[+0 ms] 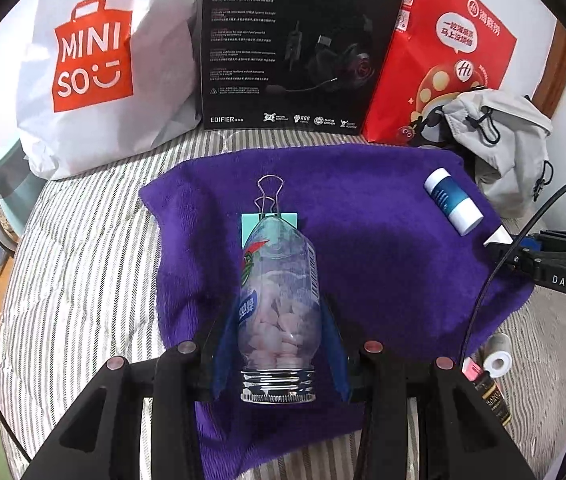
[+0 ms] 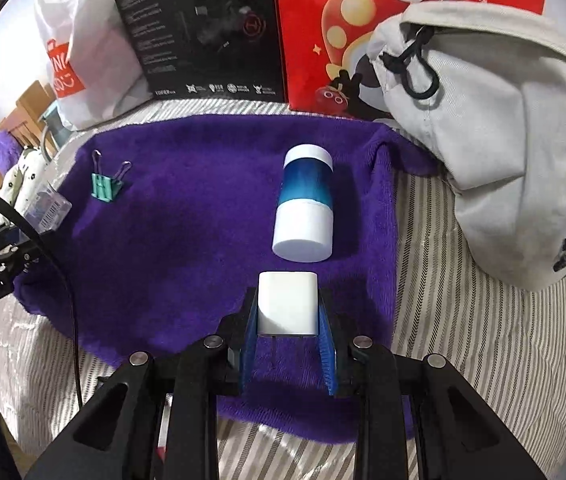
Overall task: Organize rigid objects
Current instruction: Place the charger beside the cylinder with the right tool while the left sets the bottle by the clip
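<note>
So on my left feed, the left gripper has its fingers clamped on a clear plastic bottle of pale pink tablets. The bottle sits right between the blue pads, silver screw cap toward the camera and its base pointing away, over the purple towel. Just past the base there's a teal binder clip lying on the towel, wire handles pointing away from me; the bottle covers part of it in this view.

On the right feed, the right gripper is closed narrow on a white charger block, held squarely between the fingers with its front face sticking out past the tips, metal prongs pointing back at the camera. Just ahead of it, close but not touching, a blue-and-white cylindrical container lies on its side on the towel.

The towel is spread on a striped bed sheet. Behind it: a white Miniso bag, a black Edifier headset box, a red paper bag and a grey drawstring bag.
</note>
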### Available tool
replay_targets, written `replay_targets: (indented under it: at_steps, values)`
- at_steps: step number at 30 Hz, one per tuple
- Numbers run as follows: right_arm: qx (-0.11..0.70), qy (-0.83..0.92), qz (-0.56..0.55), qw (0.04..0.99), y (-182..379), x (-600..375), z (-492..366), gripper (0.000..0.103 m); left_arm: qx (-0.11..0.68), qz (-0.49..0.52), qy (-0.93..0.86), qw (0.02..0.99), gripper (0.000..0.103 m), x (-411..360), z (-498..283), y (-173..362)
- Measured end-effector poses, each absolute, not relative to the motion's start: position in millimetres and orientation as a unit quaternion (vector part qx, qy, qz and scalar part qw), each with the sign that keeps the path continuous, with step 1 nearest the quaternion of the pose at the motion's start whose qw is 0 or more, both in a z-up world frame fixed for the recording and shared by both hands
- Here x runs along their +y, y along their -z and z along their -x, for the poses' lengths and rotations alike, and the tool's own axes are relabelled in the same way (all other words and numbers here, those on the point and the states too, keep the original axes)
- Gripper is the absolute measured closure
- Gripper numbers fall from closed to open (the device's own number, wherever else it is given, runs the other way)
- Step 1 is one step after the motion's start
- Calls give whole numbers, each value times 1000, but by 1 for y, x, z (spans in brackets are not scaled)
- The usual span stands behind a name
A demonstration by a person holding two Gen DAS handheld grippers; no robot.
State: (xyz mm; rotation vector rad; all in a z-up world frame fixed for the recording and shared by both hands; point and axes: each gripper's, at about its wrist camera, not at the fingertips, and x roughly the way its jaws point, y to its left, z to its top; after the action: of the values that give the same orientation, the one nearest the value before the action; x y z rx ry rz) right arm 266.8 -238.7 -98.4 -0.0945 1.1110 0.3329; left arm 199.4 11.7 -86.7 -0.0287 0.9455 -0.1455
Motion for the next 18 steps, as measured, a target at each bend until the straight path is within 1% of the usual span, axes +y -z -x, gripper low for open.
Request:
replay_targets:
  at_steps: [14,18]
  values:
    - [530,-155,57,832,120,-237,-275,76,468,11,70,881,64,8,-218,99]
    - [520,-156,65,837,122,-237,-272,75,473,8,68,879,64,7,-221,103]
